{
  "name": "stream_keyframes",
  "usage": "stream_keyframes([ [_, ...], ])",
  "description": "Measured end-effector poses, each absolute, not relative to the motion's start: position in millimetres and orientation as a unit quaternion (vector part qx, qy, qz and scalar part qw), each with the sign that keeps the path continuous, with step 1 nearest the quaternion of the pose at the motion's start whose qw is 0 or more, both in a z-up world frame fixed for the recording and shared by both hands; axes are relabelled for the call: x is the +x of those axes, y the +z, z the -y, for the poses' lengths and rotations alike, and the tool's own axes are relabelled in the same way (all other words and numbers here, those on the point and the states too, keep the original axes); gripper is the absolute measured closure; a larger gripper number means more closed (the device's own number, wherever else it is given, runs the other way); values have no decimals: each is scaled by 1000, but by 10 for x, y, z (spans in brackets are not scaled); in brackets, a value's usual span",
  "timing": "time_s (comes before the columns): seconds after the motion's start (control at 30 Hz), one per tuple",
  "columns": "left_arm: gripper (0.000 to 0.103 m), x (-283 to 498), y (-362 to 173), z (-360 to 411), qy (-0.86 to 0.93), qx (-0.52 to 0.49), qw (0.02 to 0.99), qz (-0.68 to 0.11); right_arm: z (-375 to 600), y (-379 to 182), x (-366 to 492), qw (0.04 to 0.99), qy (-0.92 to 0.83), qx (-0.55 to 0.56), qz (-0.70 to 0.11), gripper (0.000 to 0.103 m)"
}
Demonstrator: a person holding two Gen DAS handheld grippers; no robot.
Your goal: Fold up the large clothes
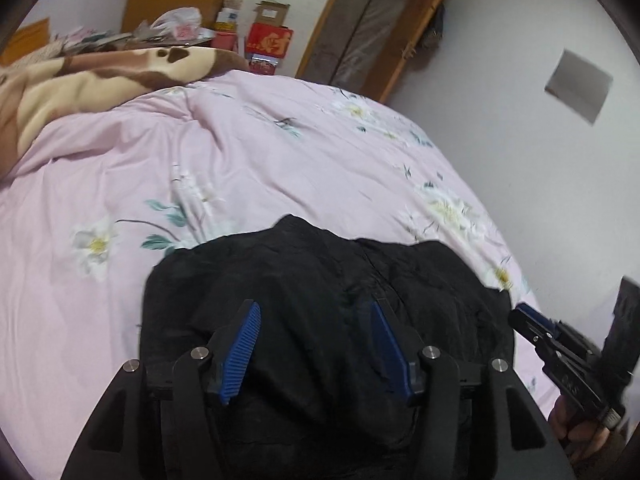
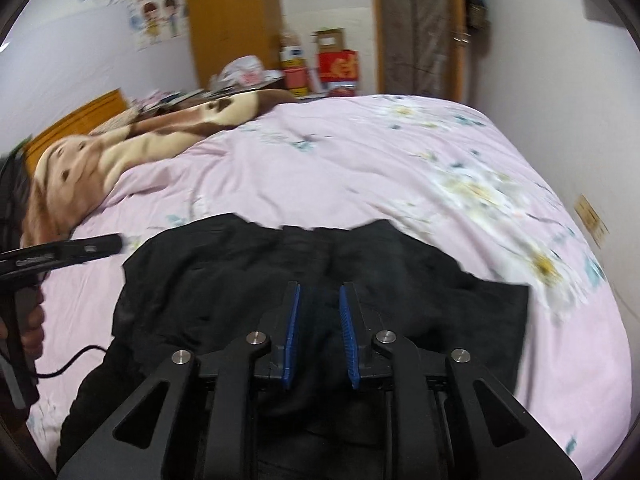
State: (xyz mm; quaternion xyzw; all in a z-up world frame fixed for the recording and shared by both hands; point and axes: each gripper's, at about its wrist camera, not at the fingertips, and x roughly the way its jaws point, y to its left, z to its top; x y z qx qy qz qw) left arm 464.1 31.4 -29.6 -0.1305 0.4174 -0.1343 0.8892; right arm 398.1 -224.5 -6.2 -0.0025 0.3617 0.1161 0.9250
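A large black garment (image 1: 320, 280) lies rumpled on the pink flowered bedspread (image 1: 240, 160), near the bed's front edge. My left gripper (image 1: 316, 312) hovers over it with its blue-padded jaws wide apart and empty. In the right wrist view the same garment (image 2: 224, 264) spreads below my right gripper (image 2: 319, 294), whose jaws stand partly apart with nothing between them. The right gripper also shows at the right edge of the left wrist view (image 1: 520, 316). The left gripper shows at the left edge of the right wrist view (image 2: 116, 243).
A brown and cream blanket (image 2: 132, 148) is heaped at the bed's far left by a wooden headboard (image 2: 76, 120). Red boxes (image 2: 338, 66) and clutter stand behind the bed near a wooden door (image 2: 420, 28). A white wall (image 1: 520, 140) runs along the right.
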Motion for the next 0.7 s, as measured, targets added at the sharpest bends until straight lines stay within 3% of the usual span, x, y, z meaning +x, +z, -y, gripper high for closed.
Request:
stream_keyframes([
  [0.1, 46, 4713, -481, -127, -139, -122, 876, -445, 2070, -203, 4061, 920, 127, -12, -370, 56],
  [0.27, 46, 4765, -784, 13, -123, -63, 876, -462, 1946, -567, 4167, 906, 132, -13, -401, 55],
  [0.43, 46, 4842, -1067, -178, -129, -108, 859, -483, 1993, -935, 4212, 888, 127, -9, -441, 55],
  [0.7, 45, 4792, -1317, -161, -127, -91, 864, -478, 1932, -1234, 4174, 884, 107, -30, -455, 55],
])
